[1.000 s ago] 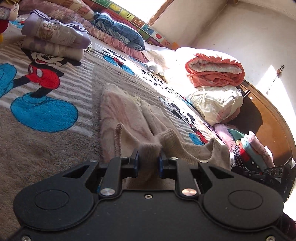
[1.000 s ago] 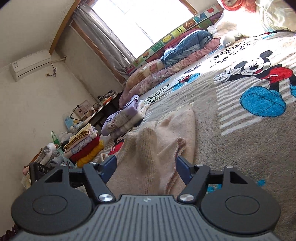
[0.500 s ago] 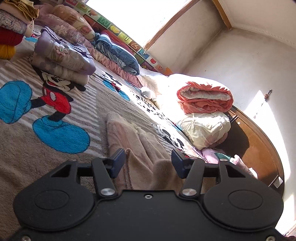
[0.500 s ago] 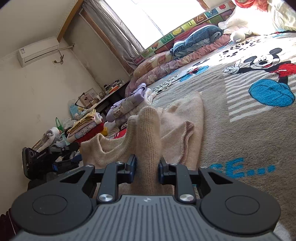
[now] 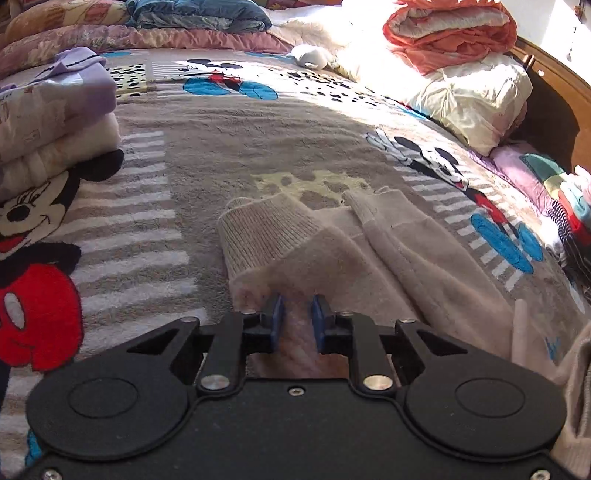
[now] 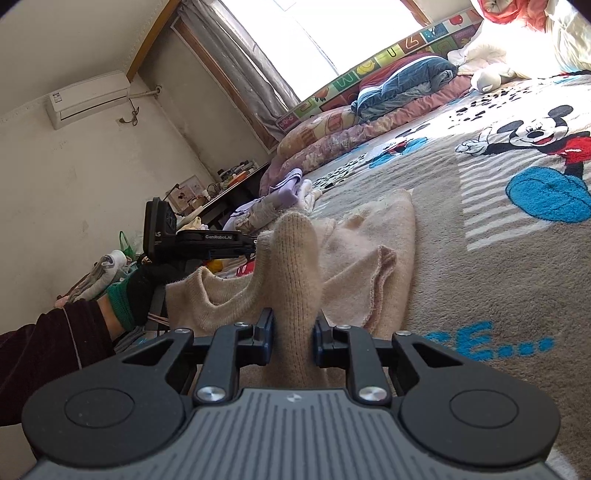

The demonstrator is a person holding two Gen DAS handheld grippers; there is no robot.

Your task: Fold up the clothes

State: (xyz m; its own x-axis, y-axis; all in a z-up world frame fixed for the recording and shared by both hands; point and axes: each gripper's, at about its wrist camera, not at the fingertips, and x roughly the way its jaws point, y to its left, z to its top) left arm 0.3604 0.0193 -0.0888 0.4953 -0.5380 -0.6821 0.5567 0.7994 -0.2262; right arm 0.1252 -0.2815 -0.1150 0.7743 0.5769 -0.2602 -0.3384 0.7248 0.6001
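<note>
A beige knit sweater (image 5: 402,258) lies on the cartoon-mouse blanket (image 5: 229,147), its two ribbed cuffs pointing away from me. My left gripper (image 5: 297,314) is shut on a fold of the sweater near its edge. In the right wrist view the sweater (image 6: 373,243) is pulled up into a ridge, and my right gripper (image 6: 293,326) is shut on that ridge. The left gripper's black body (image 6: 199,238) shows beyond the ridge, held by a gloved hand (image 6: 138,291); its tips are hidden behind the knit.
Folded clothes (image 5: 51,110) are stacked at the left. An orange quilt (image 5: 450,33) and a cream pillow (image 5: 476,96) lie by the wooden headboard (image 5: 554,85). More folded clothes (image 5: 554,192) sit at the right edge. Rolled bedding (image 6: 369,122) lines the window side.
The left gripper opened, moved to another spot and shut on the sweater again; its view swung toward the headboard. The right gripper shut on the sweater and keeps the ridge raised.
</note>
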